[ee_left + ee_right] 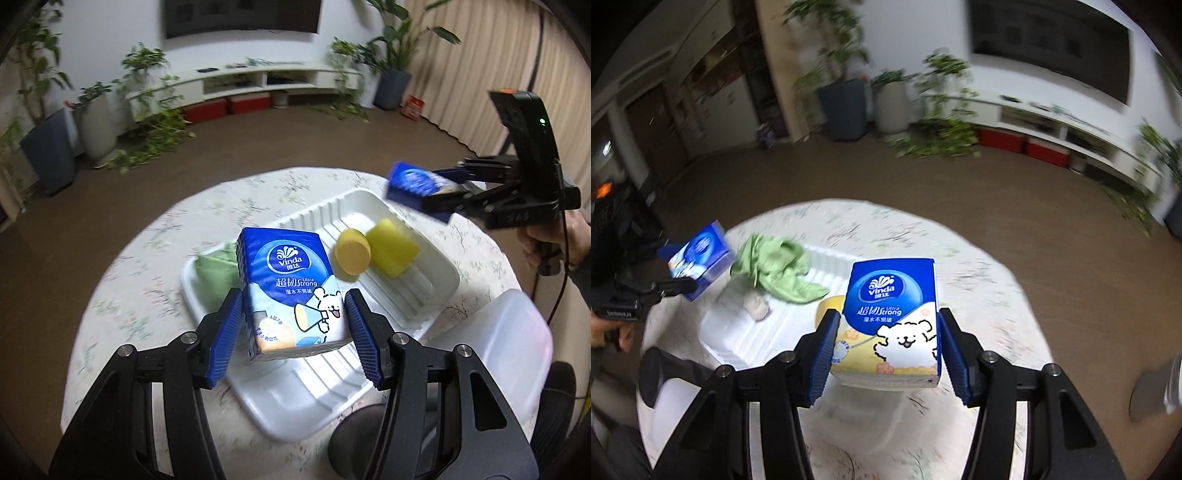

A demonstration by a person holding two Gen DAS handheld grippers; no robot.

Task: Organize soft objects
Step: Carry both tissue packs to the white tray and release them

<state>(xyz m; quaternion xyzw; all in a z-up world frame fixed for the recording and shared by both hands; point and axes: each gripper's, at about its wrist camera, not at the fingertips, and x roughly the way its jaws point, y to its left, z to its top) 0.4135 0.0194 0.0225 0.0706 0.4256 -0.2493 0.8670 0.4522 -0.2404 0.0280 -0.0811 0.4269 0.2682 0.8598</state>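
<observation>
Room: brown floor [258,147], potted plants [96,122] along the left wall, low white TV shelf [258,79] with red boxes [225,107] under it, dark screen [242,16] above, beige curtain [461,74] at right.

Round worktop [147,258] with a floral cloth. White ribbed tray [314,398] sits on it; green cloth [216,266] at the tray's left end, orange sponge [352,256] touching yellow sponge [391,253] toward the right end. Translucent lid [509,343] lies just right of the tray.

Left claw [293,332] clamps a blue Vinda tissue pack [288,288] above the tray, both pads on its sides. Right claw [884,349] clamps a second tissue pack [894,314] the same way, over the worktop's right part, above the yellow sponge.
</observation>
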